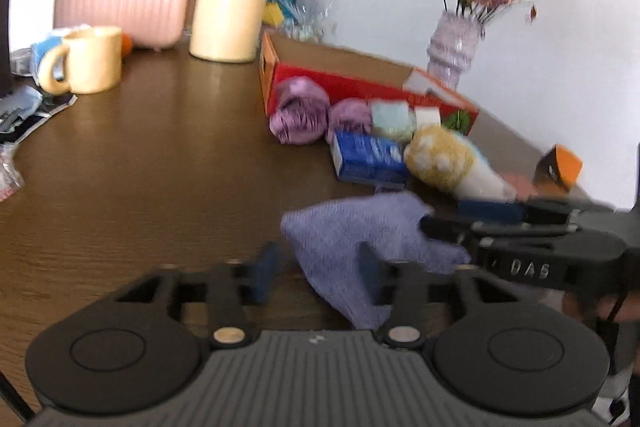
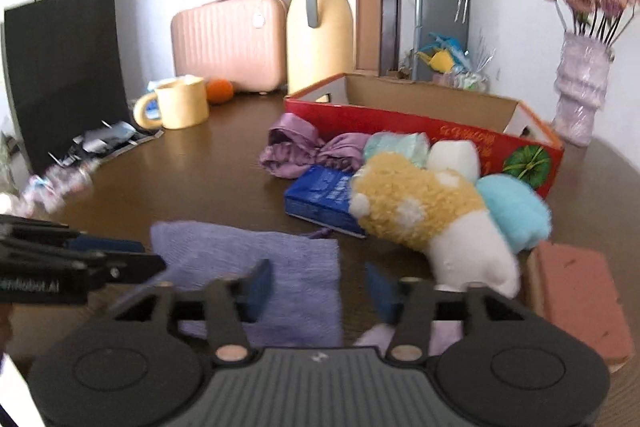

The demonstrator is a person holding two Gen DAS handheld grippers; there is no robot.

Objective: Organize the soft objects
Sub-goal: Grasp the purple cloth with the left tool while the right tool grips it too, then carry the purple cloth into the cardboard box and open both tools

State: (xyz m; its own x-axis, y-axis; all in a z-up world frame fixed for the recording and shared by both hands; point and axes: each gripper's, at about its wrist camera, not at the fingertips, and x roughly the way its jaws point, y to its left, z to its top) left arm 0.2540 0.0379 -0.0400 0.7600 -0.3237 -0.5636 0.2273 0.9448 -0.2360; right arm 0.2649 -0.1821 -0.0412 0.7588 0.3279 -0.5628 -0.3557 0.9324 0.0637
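Right wrist view: the lavender cloth (image 2: 256, 287) is lying flat on the brown table (image 2: 192, 163), in front of the red cardboard box (image 2: 420, 131). The right gripper (image 2: 320, 287) is being held with jaws parted over the cloth's right edge, nothing pinched; the left gripper (image 1: 316, 275) is likewise being held apart, empty, over the cloth's other side. The fabric is judged light and limp (likely to sag), so opposite edges are best pinched.
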